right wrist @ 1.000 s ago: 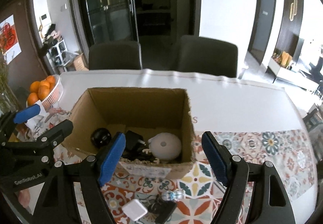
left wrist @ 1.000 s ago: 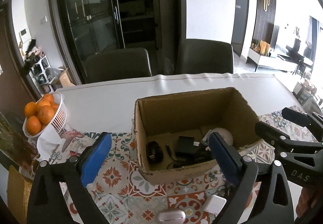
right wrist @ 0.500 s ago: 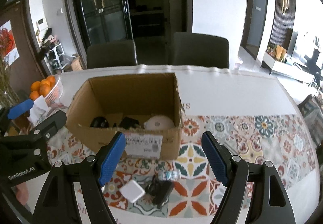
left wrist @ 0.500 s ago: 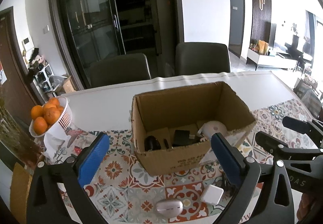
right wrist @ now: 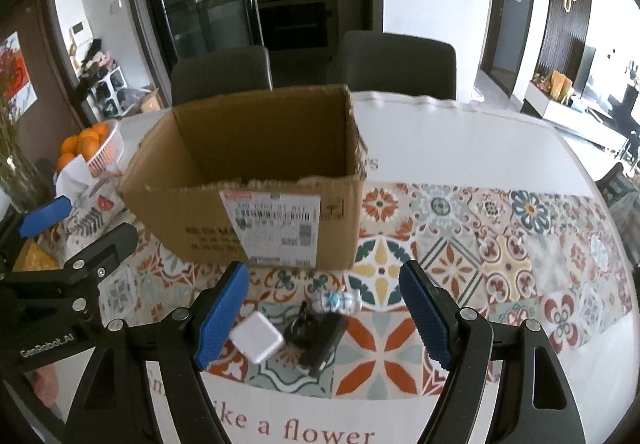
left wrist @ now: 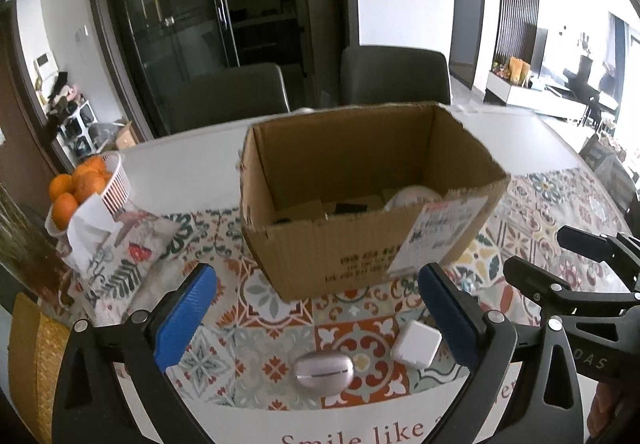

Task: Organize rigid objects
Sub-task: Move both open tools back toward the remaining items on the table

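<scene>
An open cardboard box point(left wrist: 360, 244) point(right wrist: 200, 219) stands on the patterned tablecloth, with a white round thing point(left wrist: 412, 195) and dark items showing inside. In front of it lie a pinkish oval case point(left wrist: 322, 368), a white square charger point(left wrist: 416, 344) point(right wrist: 258, 338), a black key fob with keys point(right wrist: 318, 340) and a small clear bottle point(right wrist: 338, 302). My left gripper point(left wrist: 316, 318) hovers open above the oval case. Over the charger and key fob my right gripper point(right wrist: 324, 310) hangs open. Nothing is between either pair of fingers.
A white basket of oranges point(left wrist: 86, 183) with a white tissue sits at the left, beside a floral cloth pouch point(left wrist: 120, 260). Two dark chairs point(right wrist: 394, 63) stand behind the table. Bare white table point(right wrist: 460, 147) stretches right of the box.
Both grippers have drawn back from over the box and sunk toward the items in front of it. The box's inside is now mostly hidden behind its front wall. Both stay open.
</scene>
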Action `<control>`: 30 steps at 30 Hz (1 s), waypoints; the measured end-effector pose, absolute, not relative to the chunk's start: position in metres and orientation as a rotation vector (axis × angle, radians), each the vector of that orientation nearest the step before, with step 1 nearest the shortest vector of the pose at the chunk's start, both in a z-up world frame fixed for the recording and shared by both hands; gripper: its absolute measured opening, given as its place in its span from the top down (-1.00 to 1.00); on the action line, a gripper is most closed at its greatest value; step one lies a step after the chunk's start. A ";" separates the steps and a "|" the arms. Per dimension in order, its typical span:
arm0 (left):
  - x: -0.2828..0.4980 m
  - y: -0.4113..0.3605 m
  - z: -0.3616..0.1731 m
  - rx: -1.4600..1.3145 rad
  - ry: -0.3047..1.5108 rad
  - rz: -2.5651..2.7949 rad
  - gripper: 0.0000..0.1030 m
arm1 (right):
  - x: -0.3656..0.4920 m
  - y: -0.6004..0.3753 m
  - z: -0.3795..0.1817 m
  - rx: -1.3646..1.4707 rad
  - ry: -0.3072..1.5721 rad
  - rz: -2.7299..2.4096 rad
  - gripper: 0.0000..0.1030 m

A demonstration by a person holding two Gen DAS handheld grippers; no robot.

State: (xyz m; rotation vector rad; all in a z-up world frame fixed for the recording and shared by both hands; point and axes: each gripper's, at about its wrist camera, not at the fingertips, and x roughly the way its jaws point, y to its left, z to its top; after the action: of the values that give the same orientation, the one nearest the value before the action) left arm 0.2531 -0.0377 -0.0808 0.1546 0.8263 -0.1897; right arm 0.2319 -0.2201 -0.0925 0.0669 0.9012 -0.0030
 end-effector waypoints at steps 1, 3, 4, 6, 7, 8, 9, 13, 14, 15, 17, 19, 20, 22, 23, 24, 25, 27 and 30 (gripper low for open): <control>0.253 -0.038 -0.084 0.154 0.837 -0.192 -0.99 | 0.231 -0.220 -0.097 0.068 0.912 0.001 -0.51; 0.252 -0.039 -0.091 0.154 0.859 -0.196 -0.99 | 0.230 -0.220 -0.103 0.070 0.930 0.006 -0.51; 0.252 -0.039 -0.096 0.156 0.872 -0.199 -0.99 | 0.230 -0.219 -0.107 0.072 0.942 0.009 -0.51; 0.252 -0.039 -0.102 0.161 0.884 -0.199 -0.99 | 0.229 -0.220 -0.114 0.076 0.964 0.011 -0.51; 0.252 -0.040 -0.105 0.164 0.891 -0.199 -0.99 | 0.229 -0.220 -0.117 0.076 0.974 0.011 -0.51; 0.252 -0.040 -0.108 0.165 0.899 -0.199 -0.99 | 0.229 -0.219 -0.120 0.075 0.982 0.011 -0.51; 0.252 -0.041 -0.112 0.167 0.910 -0.199 -0.99 | 0.229 -0.219 -0.123 0.075 0.989 0.011 -0.51; 0.253 -0.043 -0.125 0.172 0.948 -0.200 -0.99 | 0.229 -0.220 -0.135 0.081 1.022 0.017 -0.51; 0.253 -0.043 -0.130 0.175 0.960 -0.199 -0.99 | 0.229 -0.219 -0.138 0.082 1.032 0.018 -0.51; 0.253 -0.043 -0.135 0.179 0.973 -0.198 -0.99 | 0.229 -0.219 -0.142 0.083 1.041 0.019 -0.51; 0.253 -0.044 -0.142 0.187 0.992 -0.197 -0.99 | 0.229 -0.219 -0.150 0.087 1.064 0.020 -0.50; 0.254 -0.045 -0.148 0.192 1.008 -0.200 -0.99 | 0.230 -0.221 -0.157 0.100 1.088 0.021 -0.50; 0.255 -0.045 -0.152 0.193 1.019 -0.200 -0.99 | 0.230 -0.221 -0.162 0.105 1.101 0.022 -0.50; 0.256 -0.045 -0.157 0.194 1.035 -0.200 -0.99 | 0.231 -0.221 -0.167 0.112 1.120 0.023 -0.50; 0.256 -0.045 -0.160 0.195 1.045 -0.201 -0.99 | 0.231 -0.221 -0.170 0.114 1.130 0.024 -0.49; 0.257 -0.046 -0.163 0.196 1.054 -0.200 -0.99 | 0.232 -0.221 -0.174 0.116 1.141 0.026 -0.49; 0.257 -0.045 -0.165 0.197 1.060 -0.199 -0.99 | 0.232 -0.221 -0.176 0.118 1.148 0.027 -0.48; 0.257 -0.046 -0.171 0.203 1.077 -0.198 -0.99 | 0.233 -0.220 -0.181 0.120 1.166 0.030 -0.44; 0.258 -0.045 -0.178 0.209 1.095 -0.196 -0.99 | 0.235 -0.220 -0.191 0.132 1.198 0.038 -0.30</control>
State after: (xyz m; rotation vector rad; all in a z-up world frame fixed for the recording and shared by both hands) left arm 0.2579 -0.0453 -0.1779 0.2092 1.0954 -0.1962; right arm 0.2352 -0.2202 -0.1907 0.1323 1.1979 0.0378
